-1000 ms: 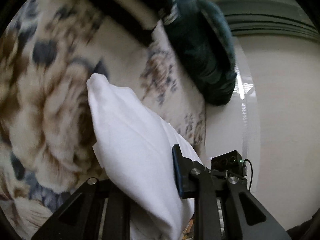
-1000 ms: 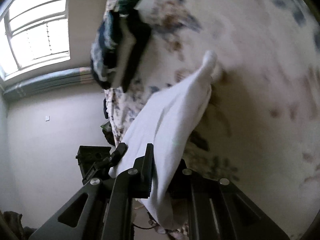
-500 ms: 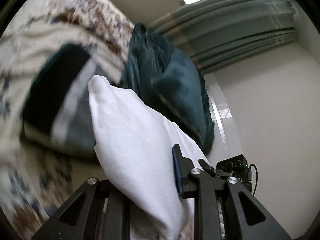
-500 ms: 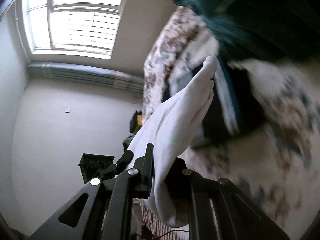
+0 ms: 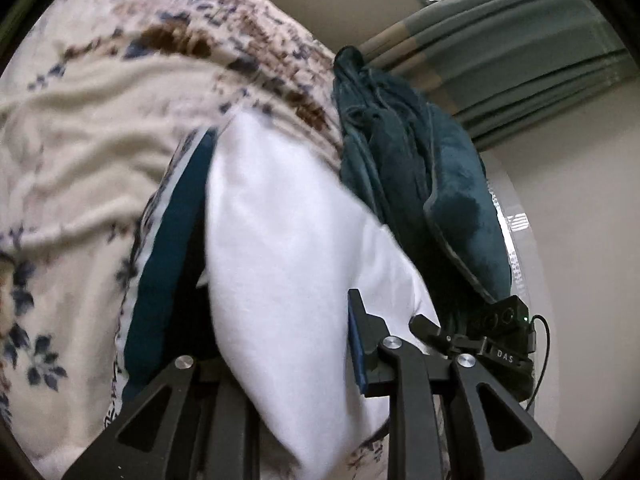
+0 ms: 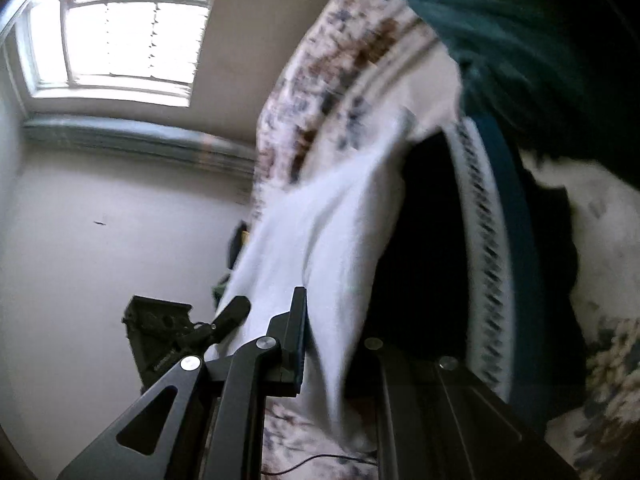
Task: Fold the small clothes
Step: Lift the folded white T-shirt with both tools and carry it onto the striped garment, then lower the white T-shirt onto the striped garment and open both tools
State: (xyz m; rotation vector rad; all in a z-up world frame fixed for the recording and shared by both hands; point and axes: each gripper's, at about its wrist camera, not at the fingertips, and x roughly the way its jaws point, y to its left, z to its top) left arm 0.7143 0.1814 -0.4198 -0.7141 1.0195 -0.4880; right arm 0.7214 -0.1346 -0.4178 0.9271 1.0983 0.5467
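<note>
Clamping one white cloth (image 5: 288,264) (image 6: 320,240), both tools (image 5: 276,364) (image 6: 336,344) hang over a floral bedspread (image 5: 80,140) near curtains (image 5: 520,60).

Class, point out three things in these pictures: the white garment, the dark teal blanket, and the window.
white garment (image 5: 288,248), left wrist view, on the broad middle of the cloth.
dark teal blanket (image 5: 448,200), left wrist view, on its plush folded side.
window (image 6: 120,36), right wrist view, on the bright panes.
</note>
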